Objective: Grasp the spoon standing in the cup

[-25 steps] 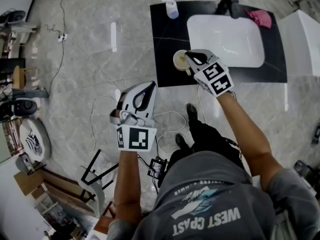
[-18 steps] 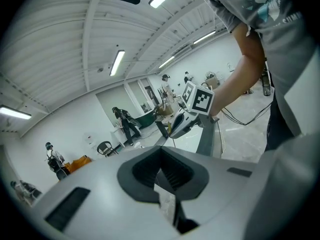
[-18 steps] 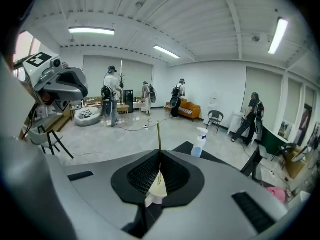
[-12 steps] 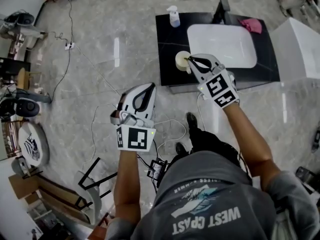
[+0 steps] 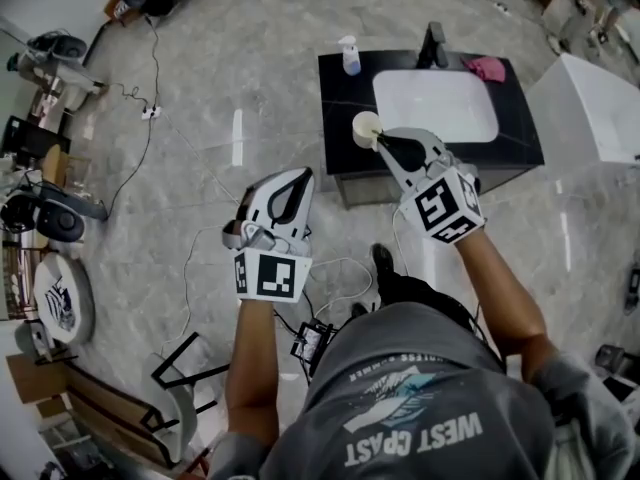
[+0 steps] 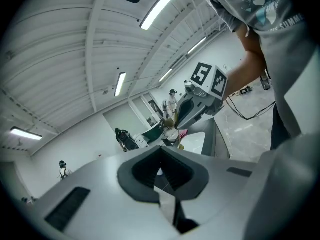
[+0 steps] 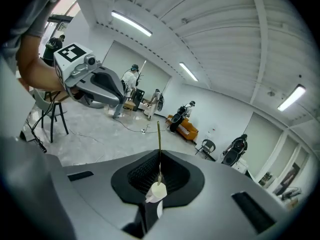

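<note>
The fingers of the right gripper point(image 5: 382, 139) clenched the spoon point(image 7: 159, 146) near the cup point(image 5: 365, 128), while the left gripper point(image 5: 303, 174) hung closed, empty.

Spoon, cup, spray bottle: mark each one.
spoon point(image 7: 159, 146), right gripper view, on its thin handle.
cup point(image 5: 365, 128), head view, on its cream top.
spray bottle point(image 5: 351, 62), head view, on its body.

Lab: freestanding sink counter point(image 5: 340, 98), cables point(image 5: 153, 68) across floor point(image 5: 250, 68)
</note>
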Available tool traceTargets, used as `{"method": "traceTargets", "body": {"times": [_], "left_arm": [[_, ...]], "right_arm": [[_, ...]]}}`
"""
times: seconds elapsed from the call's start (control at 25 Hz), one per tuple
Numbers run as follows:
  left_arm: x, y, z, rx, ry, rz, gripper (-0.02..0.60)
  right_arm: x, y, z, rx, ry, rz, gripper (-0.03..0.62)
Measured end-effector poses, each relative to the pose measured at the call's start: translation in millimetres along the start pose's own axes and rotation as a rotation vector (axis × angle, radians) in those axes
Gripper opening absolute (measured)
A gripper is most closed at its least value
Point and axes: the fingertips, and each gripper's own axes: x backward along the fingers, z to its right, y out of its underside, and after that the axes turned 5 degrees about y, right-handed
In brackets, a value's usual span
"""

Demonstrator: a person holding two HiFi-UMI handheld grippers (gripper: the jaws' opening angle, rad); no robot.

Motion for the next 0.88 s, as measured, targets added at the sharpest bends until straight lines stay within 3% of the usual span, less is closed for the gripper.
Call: {"method": "traceTargets", "body": {"times": [0.36, 0.88], "left_arm": [[49, -39, 7, -0.067, -0.04, 0.06, 0.002], [84, -58, 28, -0.104, -0.058, 0.086, 0.002]], "right_arm": [[68, -49, -28, 0.154, 0.032, 0.022, 0.035], [122, -76, -52, 0.224, 0.052, 0.054, 0.034]]}}
